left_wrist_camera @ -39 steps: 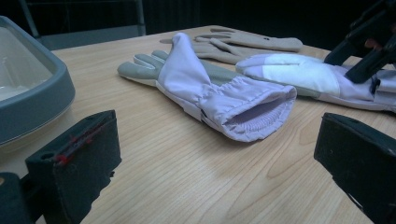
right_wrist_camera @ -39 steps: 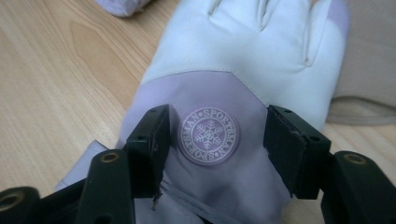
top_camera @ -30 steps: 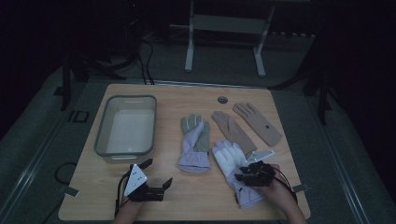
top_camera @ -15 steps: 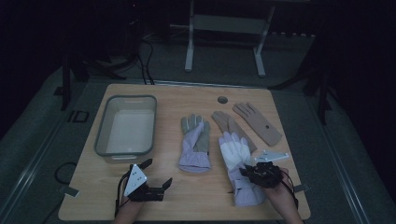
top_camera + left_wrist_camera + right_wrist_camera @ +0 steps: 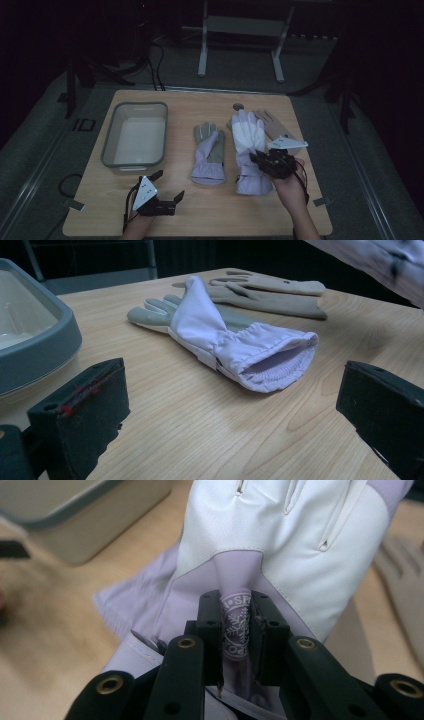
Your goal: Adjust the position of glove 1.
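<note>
My right gripper (image 5: 260,159) is shut on a pinched fold of a white and lilac glove (image 5: 248,145); its jaws have just been closing on that fabric. The right gripper view has the fold with a printed logo clamped between the pads of the gripper (image 5: 235,630), and the glove (image 5: 280,535) hangs lifted above the table. A second lilac glove with a grey palm (image 5: 209,152) lies flat mid-table, cuff toward me (image 5: 225,335). My left gripper (image 5: 167,187) rests open near the front edge, nothing between its jaws (image 5: 235,410).
A grey plastic tub (image 5: 136,135) stands at the left (image 5: 30,335). A tan glove (image 5: 274,127) lies at the back right, partly under the lifted glove; a tan pair (image 5: 270,292) lies beyond the lilac glove. A small dark round disc (image 5: 238,106) sits near the far edge.
My right gripper closed on the white and lilac glove and raised it, so the glove now hangs farther back over a tan glove. The left gripper has stayed put.
</note>
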A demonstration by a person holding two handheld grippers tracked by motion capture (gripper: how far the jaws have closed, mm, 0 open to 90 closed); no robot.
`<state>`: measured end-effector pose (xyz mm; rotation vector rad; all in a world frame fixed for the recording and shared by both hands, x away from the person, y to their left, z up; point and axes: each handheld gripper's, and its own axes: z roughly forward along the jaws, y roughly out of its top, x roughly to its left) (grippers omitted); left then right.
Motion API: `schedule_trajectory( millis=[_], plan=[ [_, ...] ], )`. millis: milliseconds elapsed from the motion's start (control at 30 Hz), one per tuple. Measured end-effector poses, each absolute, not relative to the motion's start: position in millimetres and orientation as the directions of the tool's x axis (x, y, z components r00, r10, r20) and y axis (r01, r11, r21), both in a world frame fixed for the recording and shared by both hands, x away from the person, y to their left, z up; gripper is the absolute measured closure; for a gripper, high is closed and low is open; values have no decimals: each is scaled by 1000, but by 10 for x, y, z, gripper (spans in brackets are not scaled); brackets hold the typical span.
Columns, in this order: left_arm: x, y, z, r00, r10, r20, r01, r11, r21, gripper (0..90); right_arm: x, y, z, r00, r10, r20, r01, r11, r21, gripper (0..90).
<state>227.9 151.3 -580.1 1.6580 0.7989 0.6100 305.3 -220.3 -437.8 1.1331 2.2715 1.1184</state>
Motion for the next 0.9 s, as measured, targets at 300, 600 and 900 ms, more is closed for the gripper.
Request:
schedule_trajectory(
  millis=[300, 600, 900],
  plan=[
    [2279, 1520, -5800, 635, 773, -20, 187, -128, 974, 6, 3318, -1716, -4282, -621, 782, 53, 487, 332, 808, 774],
    [2278, 1520, -5800, 638, 770, -19, 187, -131, 974, 6, 3526, -1140, -4403, -589, 799, 117, 547, 288, 786, 767],
    [2280, 1521, -5800, 638, 770, -21, 187, -128, 974, 6, 3696, -948, -4841, -529, 836, 149, 636, 274, 722, 744]
  ],
)
